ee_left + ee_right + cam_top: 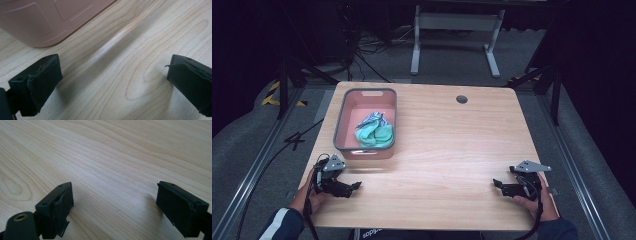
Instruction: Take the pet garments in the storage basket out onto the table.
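Note:
A pink bin with a grey rim [340,116] stands on the left half of the wooden table [447,140]. Inside it lies a bundle of teal and patterned cloth [373,131]. My left gripper [354,187] rests near the front left corner, just below the bin, jaws wide apart with only bare wood between them [112,75]. The bin's pink wall [37,20] shows ahead of it. My right gripper [497,184] rests at the front right, pointing left, open over bare tabletop [115,192].
A round cable hole [461,99] is set into the table's far edge. Beyond the table stand a white desk frame [455,30] and cables on grey carpet. Rails run along both sides of the table.

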Available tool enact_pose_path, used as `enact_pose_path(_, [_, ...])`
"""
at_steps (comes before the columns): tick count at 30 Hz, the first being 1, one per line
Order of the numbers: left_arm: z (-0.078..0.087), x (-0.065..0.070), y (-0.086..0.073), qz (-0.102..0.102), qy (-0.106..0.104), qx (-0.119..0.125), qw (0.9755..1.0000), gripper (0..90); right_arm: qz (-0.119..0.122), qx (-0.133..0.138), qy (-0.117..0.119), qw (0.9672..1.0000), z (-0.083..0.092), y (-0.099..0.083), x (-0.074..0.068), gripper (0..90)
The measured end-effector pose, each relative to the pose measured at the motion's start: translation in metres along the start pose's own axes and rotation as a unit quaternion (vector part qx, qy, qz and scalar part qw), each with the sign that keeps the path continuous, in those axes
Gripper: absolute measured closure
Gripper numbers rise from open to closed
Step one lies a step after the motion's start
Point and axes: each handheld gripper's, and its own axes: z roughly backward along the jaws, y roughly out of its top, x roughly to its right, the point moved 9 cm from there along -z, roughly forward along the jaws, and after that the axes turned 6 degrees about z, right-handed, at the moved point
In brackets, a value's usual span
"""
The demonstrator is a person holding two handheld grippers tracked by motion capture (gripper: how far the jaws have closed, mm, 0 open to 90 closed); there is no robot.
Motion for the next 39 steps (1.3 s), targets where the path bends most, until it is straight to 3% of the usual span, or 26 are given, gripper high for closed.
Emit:
enact_pose_path(9, [0.003, -0.003, -0.002, -0.007, -0.003, -0.016, 0.9998, 0.6, 0.000, 0.000, 0.000, 1.0000, 0.000, 0.000, 0.000, 14.5])
enact_pose_path(12, [0.008, -0.002, -0.001, -0.011, -0.006, -0.012, 0.9999, 8.9, 0.000, 0.000, 0.000, 1.0000, 0.000, 0.000, 0.000, 14.4])
enact_pose_path(13, [0.010, -0.003, -0.001, -0.018, -0.002, -0.013, 0.9998, 15.9, 0.000, 0.000, 0.000, 1.0000, 0.000, 0.000, 0.000, 14.4])
enact_pose_path(15, [0.012, -0.006, 0.000, -0.030, 0.027, -0.018, 0.9990, 14.6, 0.000, 0.000, 0.000, 1.0000, 0.000, 0.000, 0.000, 14.4])
enact_pose_path(18, [0.018, -0.003, 0.001, -0.024, 0.009, -0.012, 0.9996, 16.8, 0.001, 0.001, 0.001, 1.0000, 0.000, 0.000, 0.000, 14.4])
enact_pose_path(21, [0.025, -0.002, 0.003, -0.021, 0.006, -0.012, 0.9997, 17.0, 0.000, 0.001, 0.001, 1.0000, 0.000, 0.001, 0.000, 14.4])
enact_pose_path(23, [0.030, -0.004, 0.004, -0.022, 0.020, -0.024, 0.9992, 20.1, 0.002, 0.001, 0.001, 1.0000, 0.000, 0.000, 0.001, 14.4])
enact_pose_path(24, [0.033, -0.004, 0.005, -0.020, 0.017, -0.028, 0.9993, 20.3, 0.000, 0.001, 0.001, 1.0000, 0.000, 0.001, 0.000, 14.4])
enact_pose_path(29, [0.047, -0.008, 0.012, -0.027, 0.039, -0.020, 0.9987, 22.4, 0.001, 0.001, 0.001, 1.0000, 0.000, 0.001, 0.000, 14.4])
enact_pose_path(39, [0.075, -0.008, 0.031, -0.025, 0.035, 0.007, 0.9990, 21.0, 0.001, 0.001, 0.002, 1.0000, -0.001, 0.001, 0.000, 14.4])
